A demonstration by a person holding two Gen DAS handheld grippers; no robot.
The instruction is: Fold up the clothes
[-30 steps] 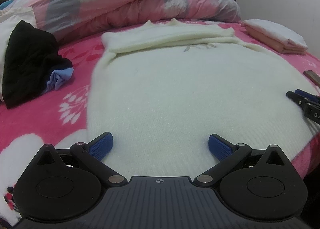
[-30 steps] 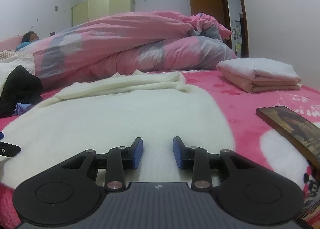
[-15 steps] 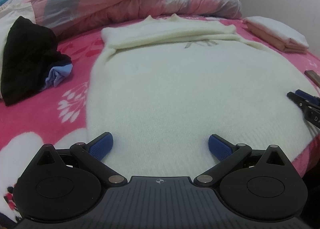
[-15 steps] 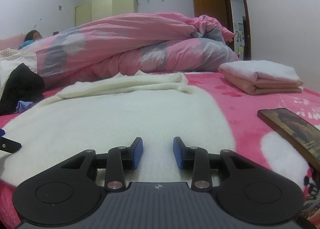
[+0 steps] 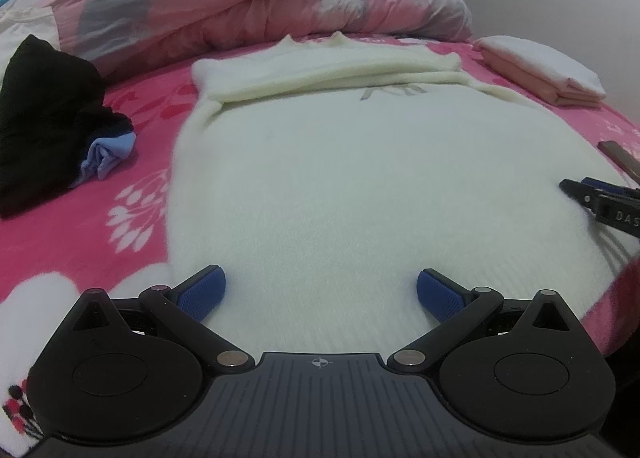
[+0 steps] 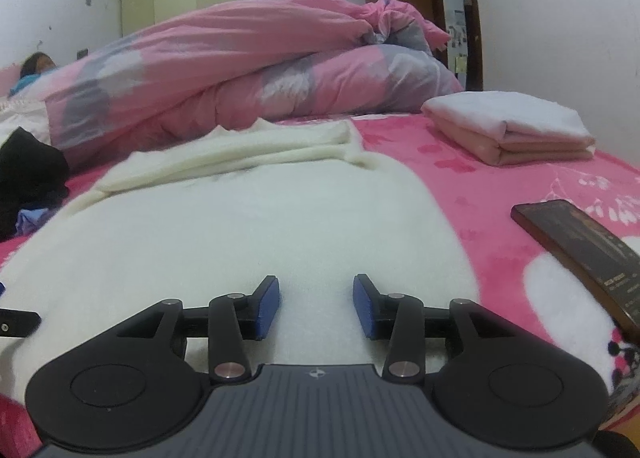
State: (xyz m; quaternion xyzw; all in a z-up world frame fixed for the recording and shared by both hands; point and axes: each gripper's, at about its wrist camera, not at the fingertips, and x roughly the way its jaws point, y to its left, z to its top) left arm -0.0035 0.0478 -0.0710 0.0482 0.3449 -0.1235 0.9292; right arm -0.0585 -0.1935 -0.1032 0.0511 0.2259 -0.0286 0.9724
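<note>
Sweater [image 5: 360,186] flat on bed; grey chest lettering blurred, maybe unreadable. Left gripper [image 5: 320,292] fingers wide, right gripper [image 6: 316,302] half-open, both empty.

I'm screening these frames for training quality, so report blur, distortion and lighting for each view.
Left wrist view: strong fisheye bulge in the white sweater, dark corner vignetting, dim flat light, soft edges near the black garment. Right wrist view: door frame bowed by distortion, the phone stretched at the edge, no glare.

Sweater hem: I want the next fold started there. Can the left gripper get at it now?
Probably yes. The left gripper is open right over the sweater near its hem, with nothing between them.
</note>
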